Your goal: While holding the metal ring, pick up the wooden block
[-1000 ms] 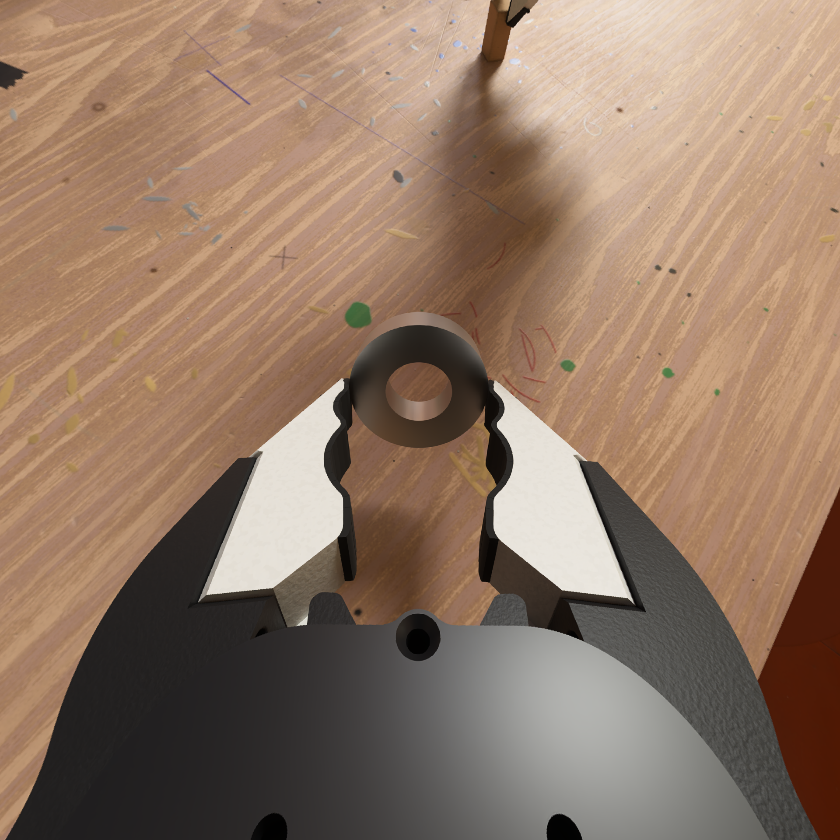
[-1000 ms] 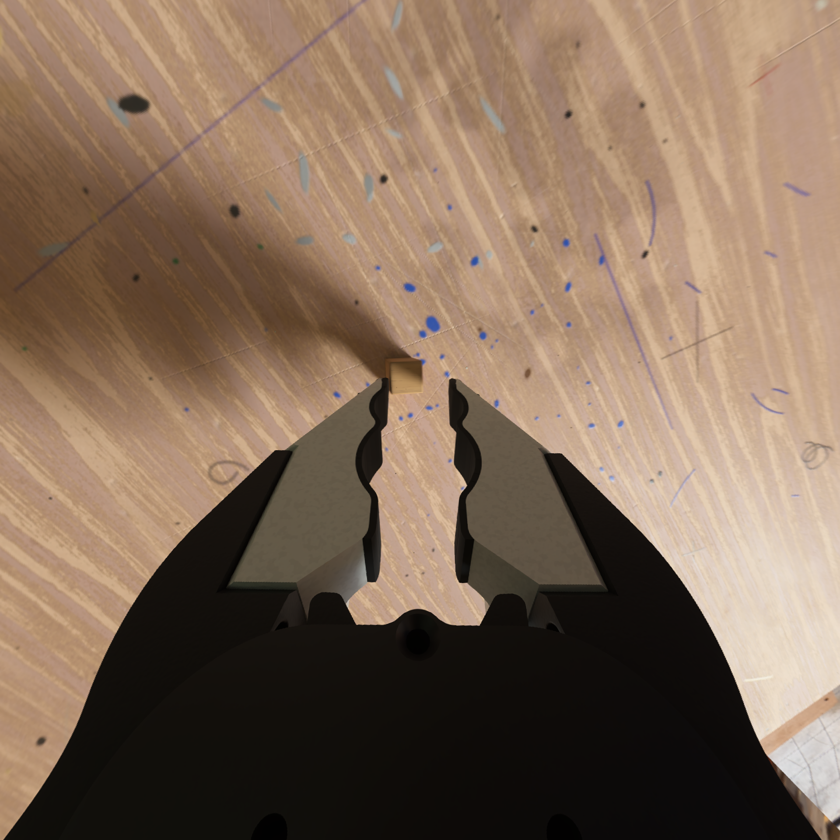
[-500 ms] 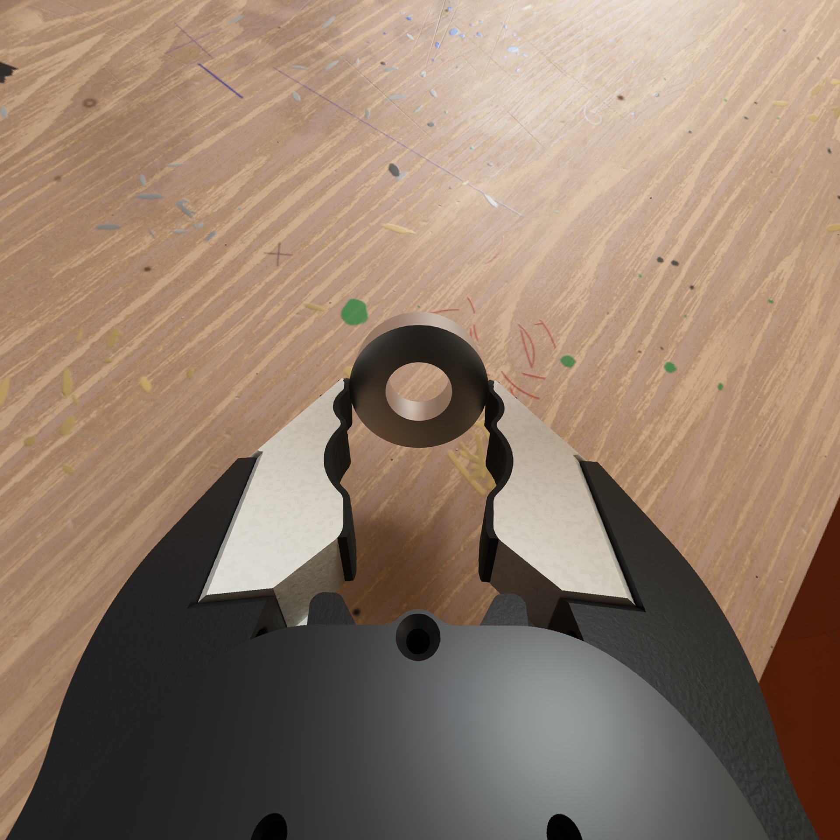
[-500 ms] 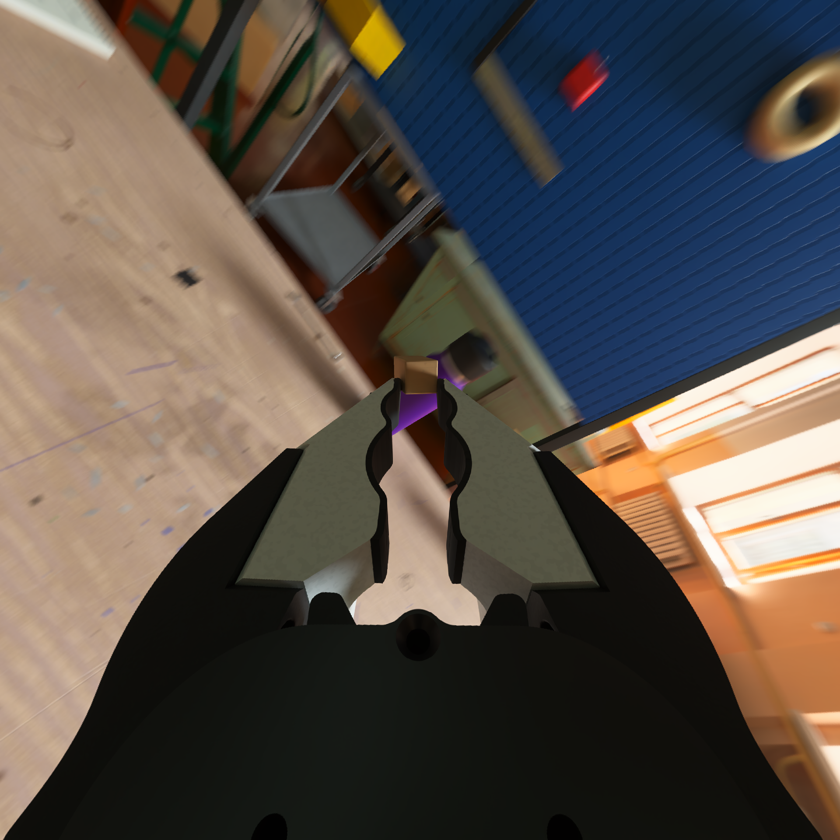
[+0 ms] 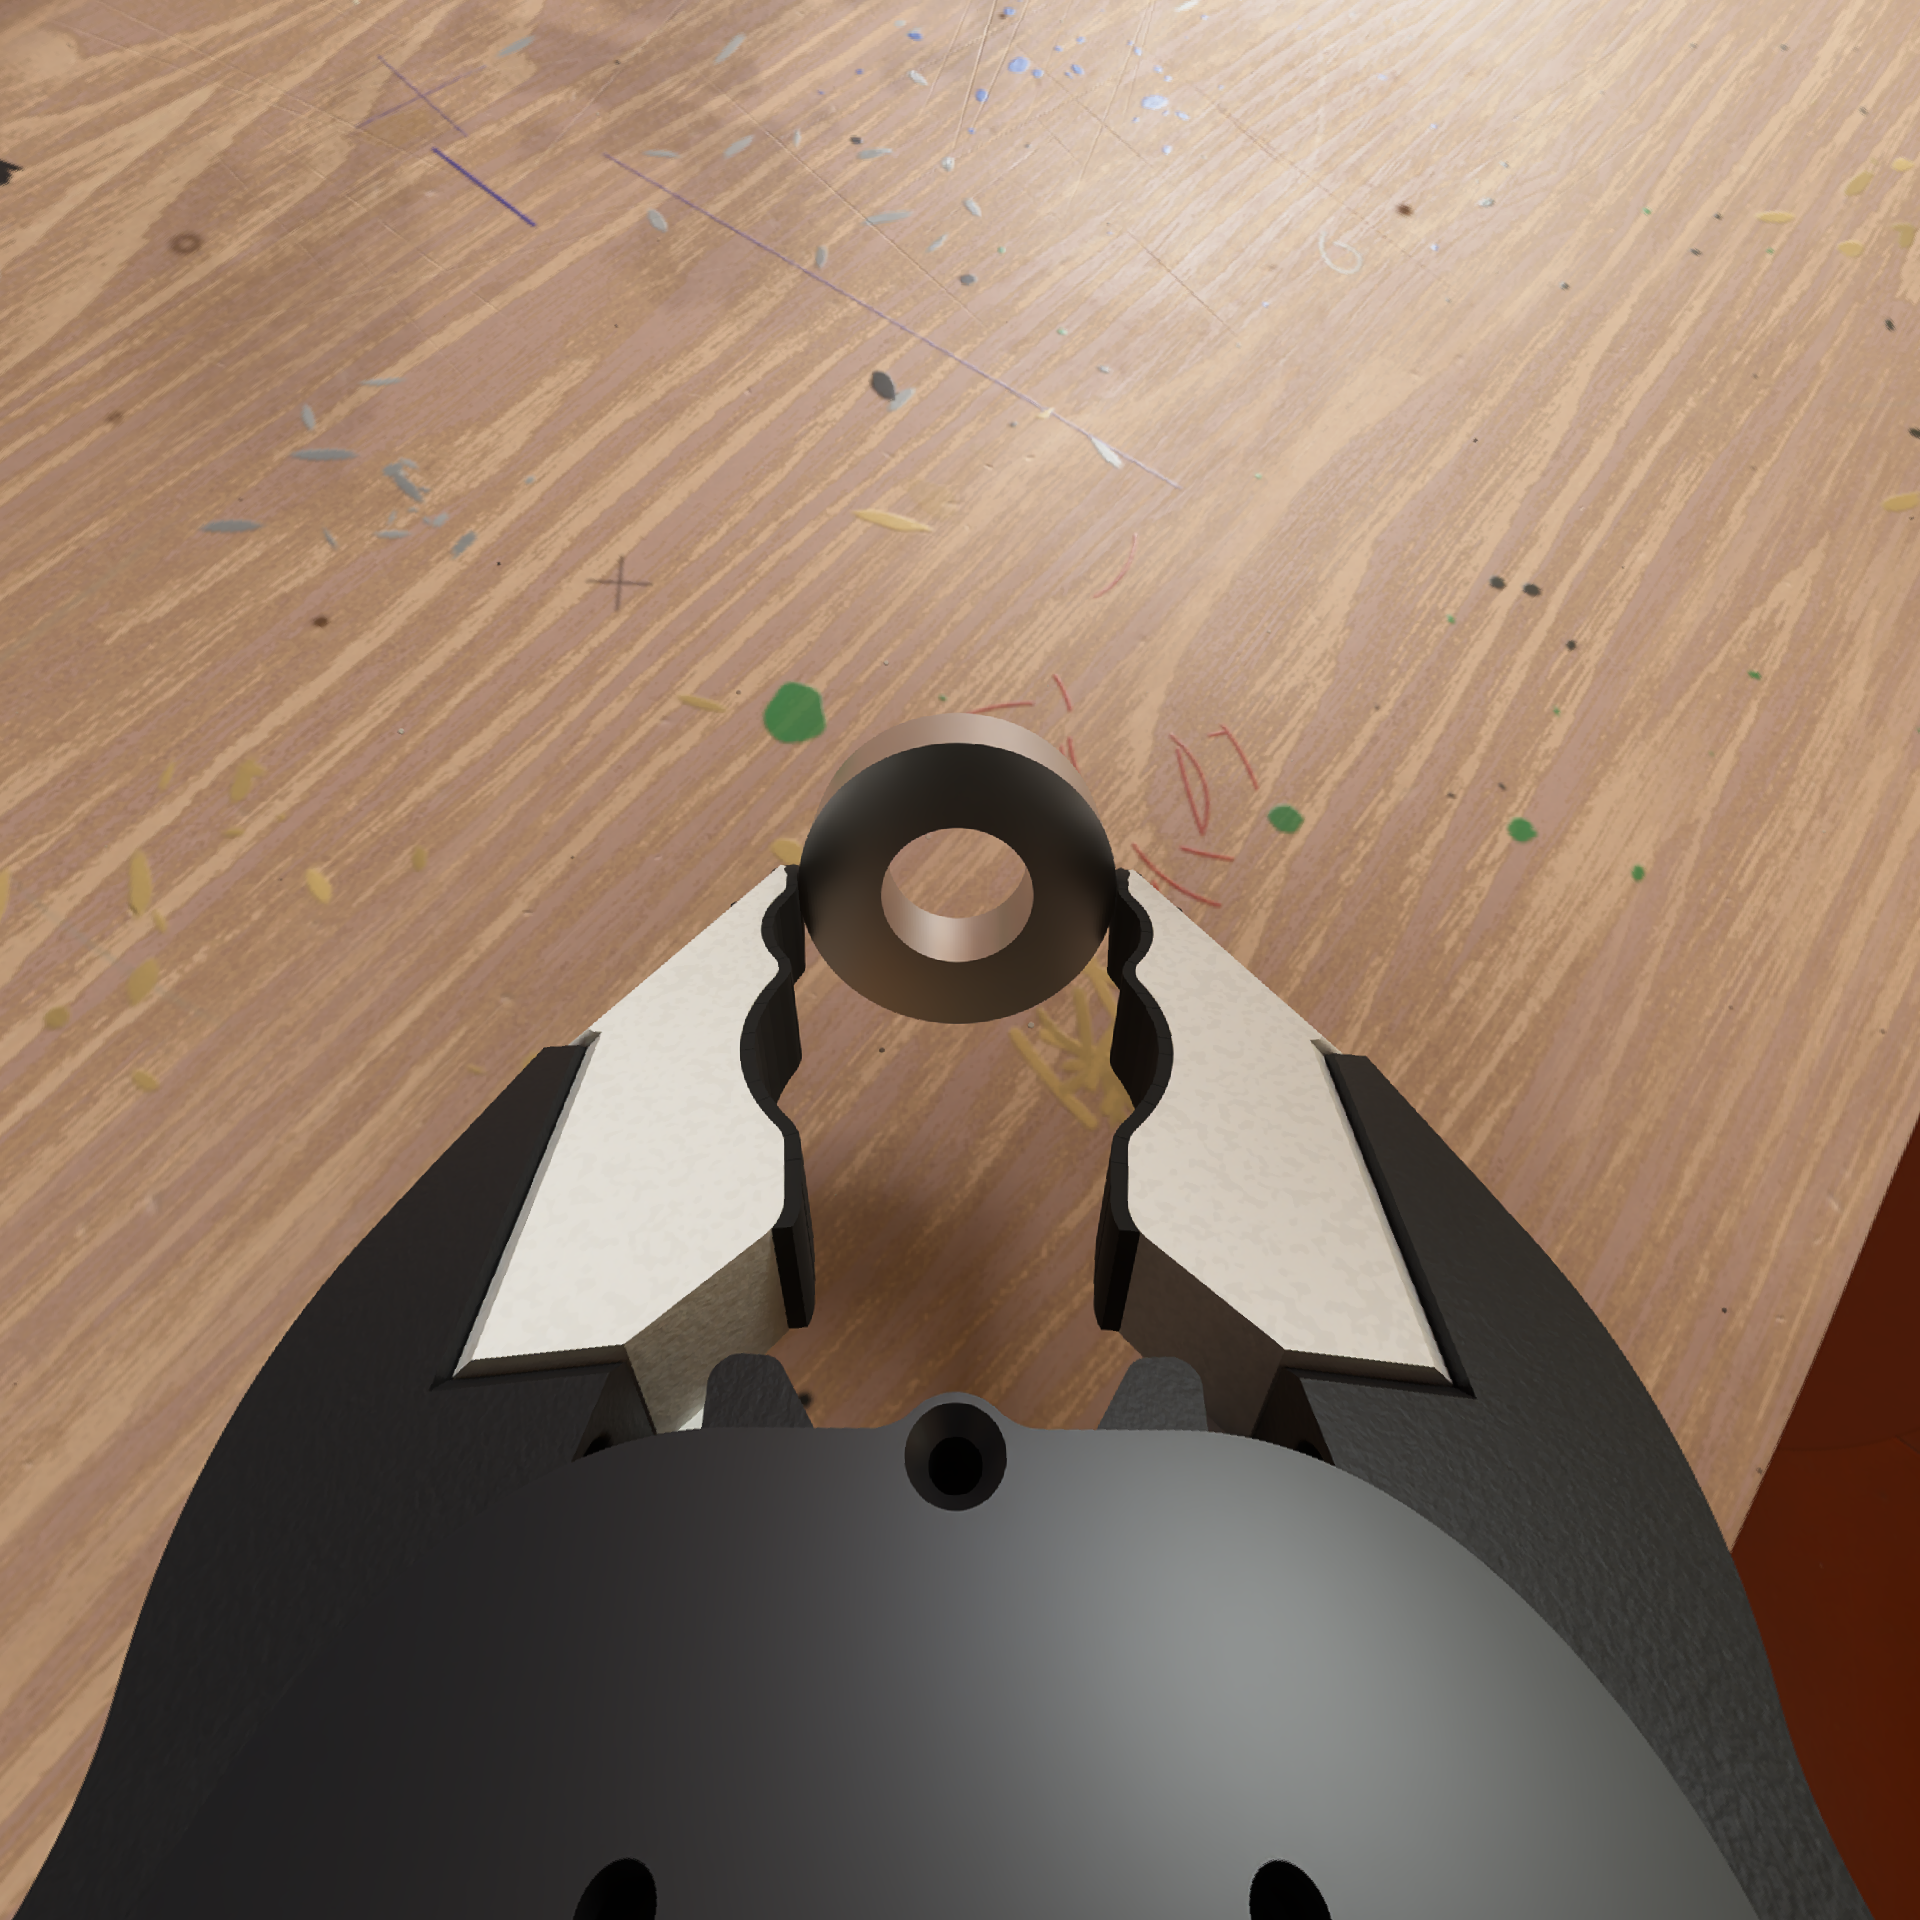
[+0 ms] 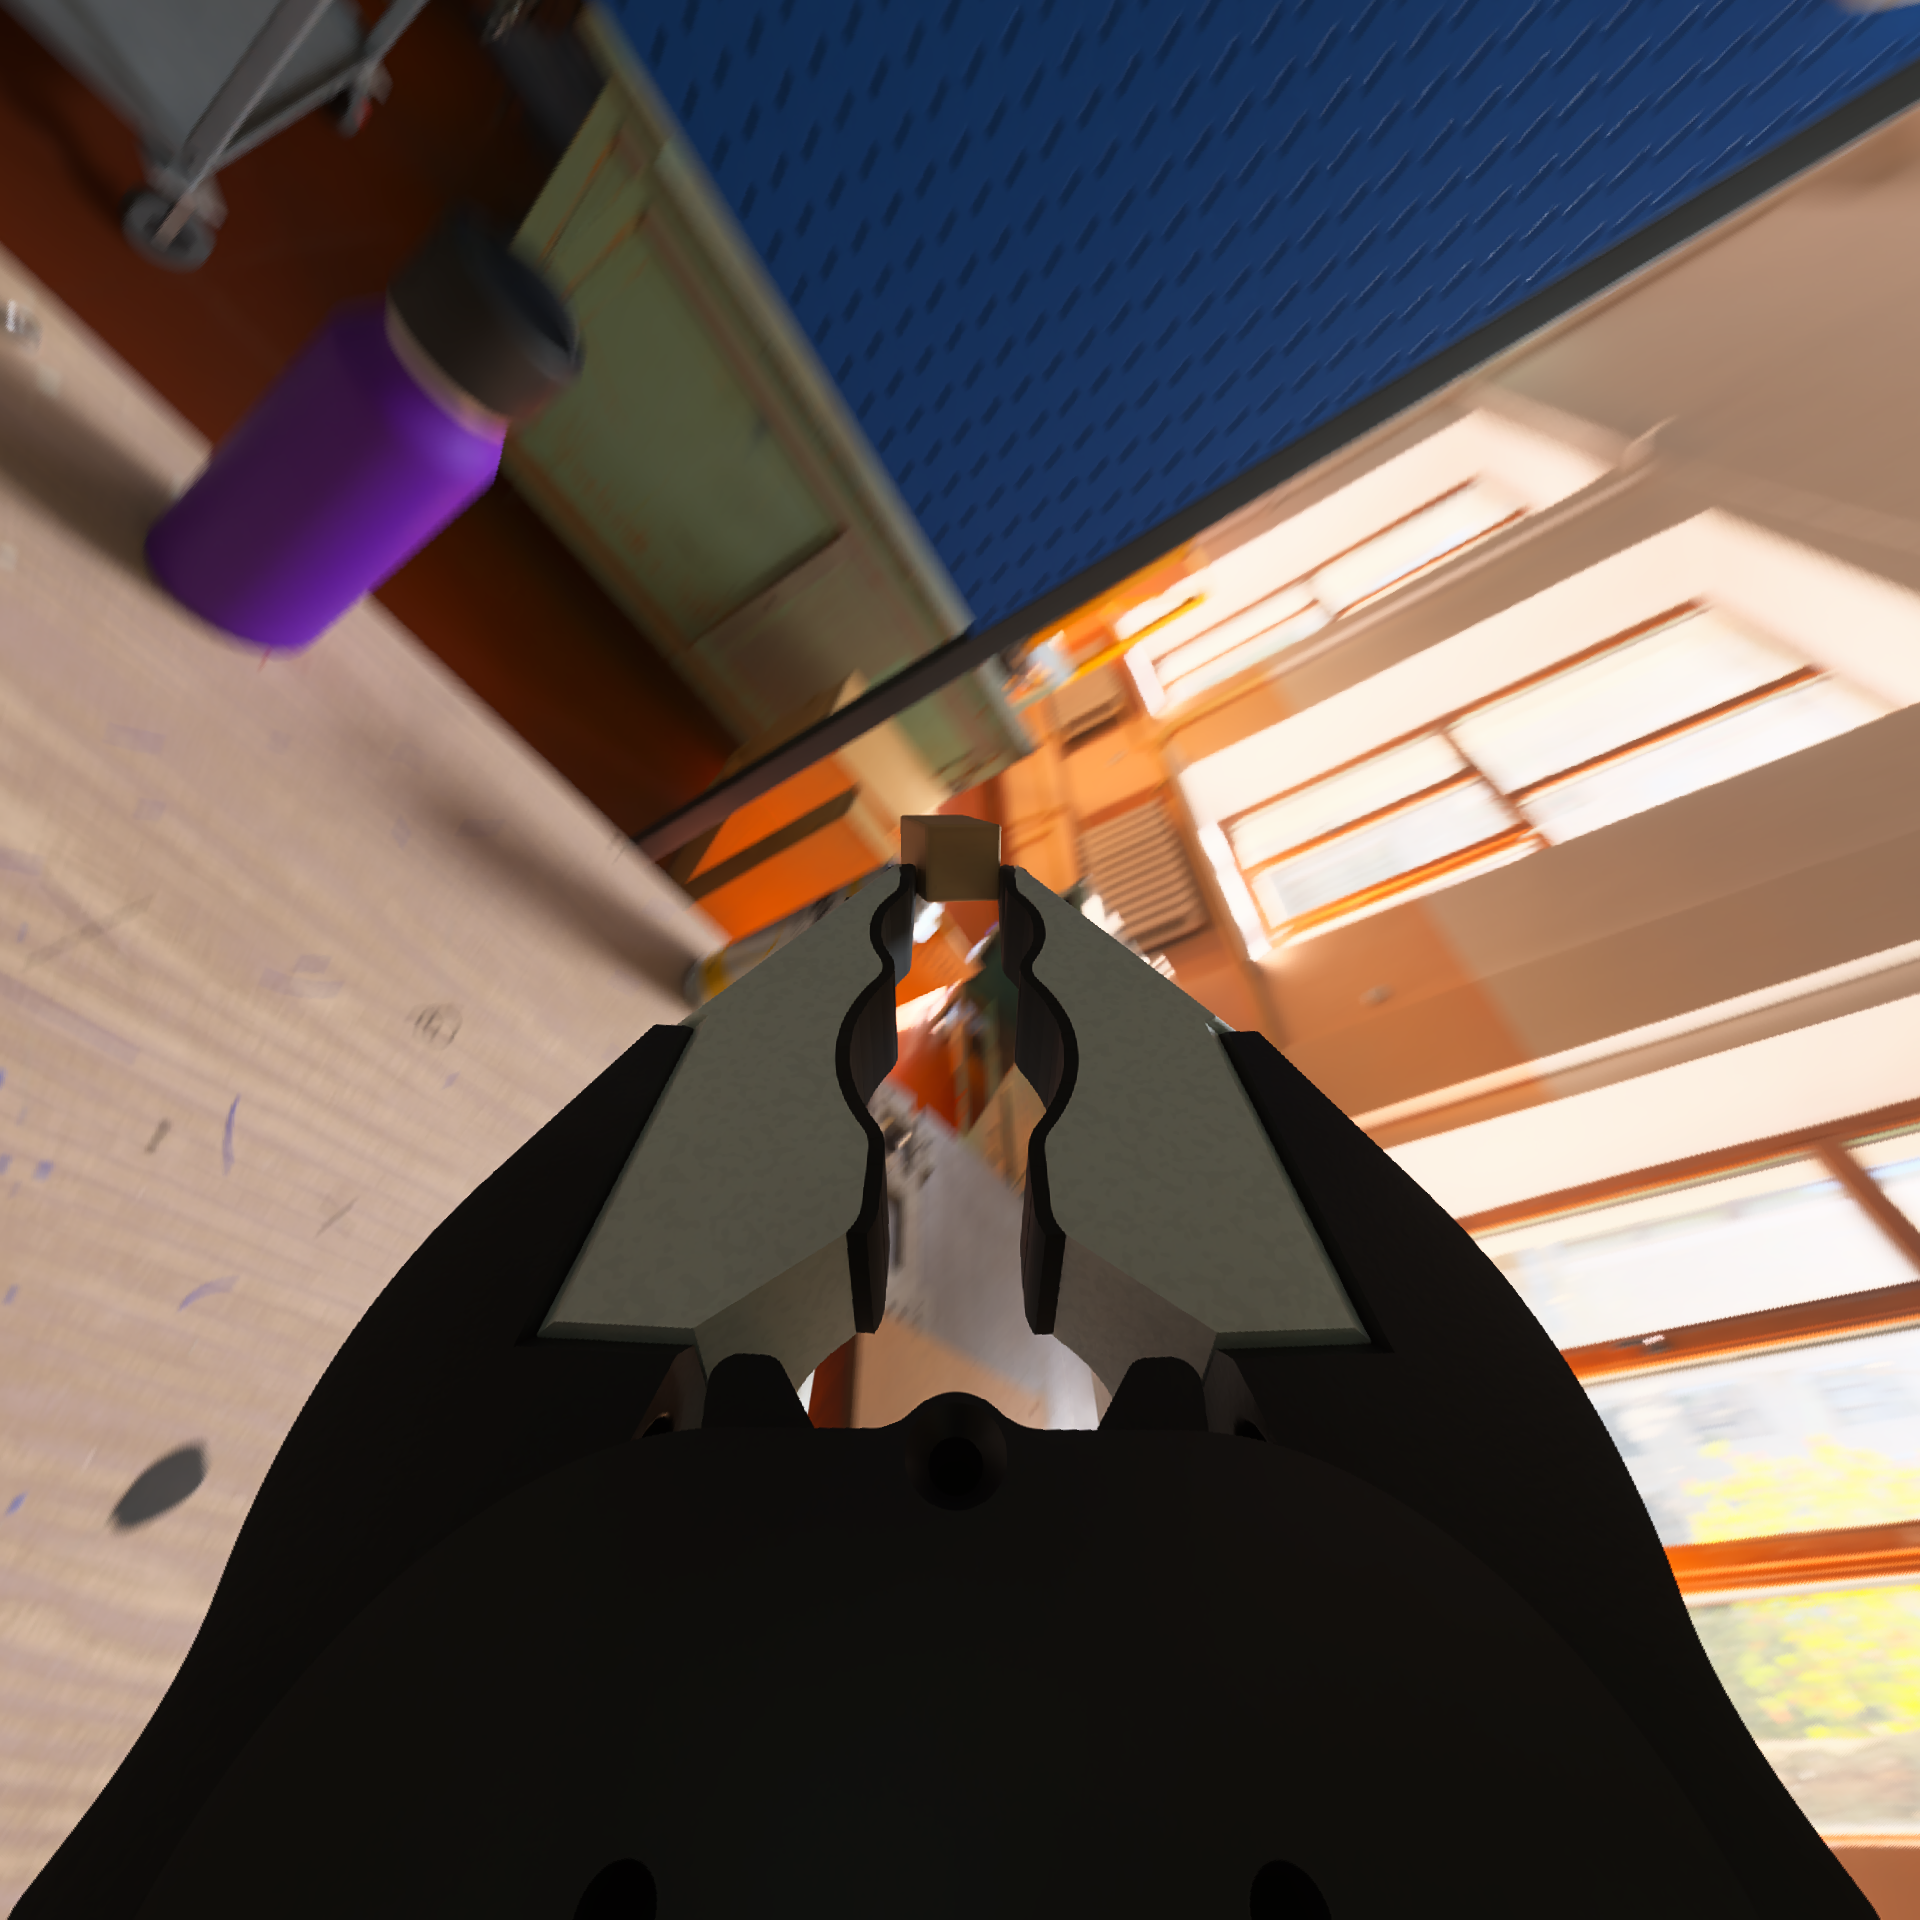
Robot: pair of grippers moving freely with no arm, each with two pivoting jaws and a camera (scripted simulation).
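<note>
In the left wrist view my left gripper (image 5: 956, 899) is shut on the dark metal ring (image 5: 862, 935). The ring stands on edge between the fingertips, its hole facing the camera, held above the wooden table (image 5: 416, 727). In the right wrist view my right gripper (image 6: 951, 883) is shut on the small wooden block (image 6: 951, 857), which is pinched at the very fingertips. This gripper is tilted and raised off the table (image 6: 208, 1039), pointing out at the room. Neither gripper shows in the other's view.
A purple bottle (image 6: 332, 468) with a black cap stands on the table at upper left of the right wrist view. Beyond it are a green cabinet (image 6: 675, 436) and a blue wall (image 6: 1143, 260). The table's edge (image 5: 1808, 1351) runs at right of the left gripper.
My right gripper closed on the wooden block, lifted it off the table and swung up to face the room. The block and the other gripper left the left wrist view. The left gripper barely moved.
</note>
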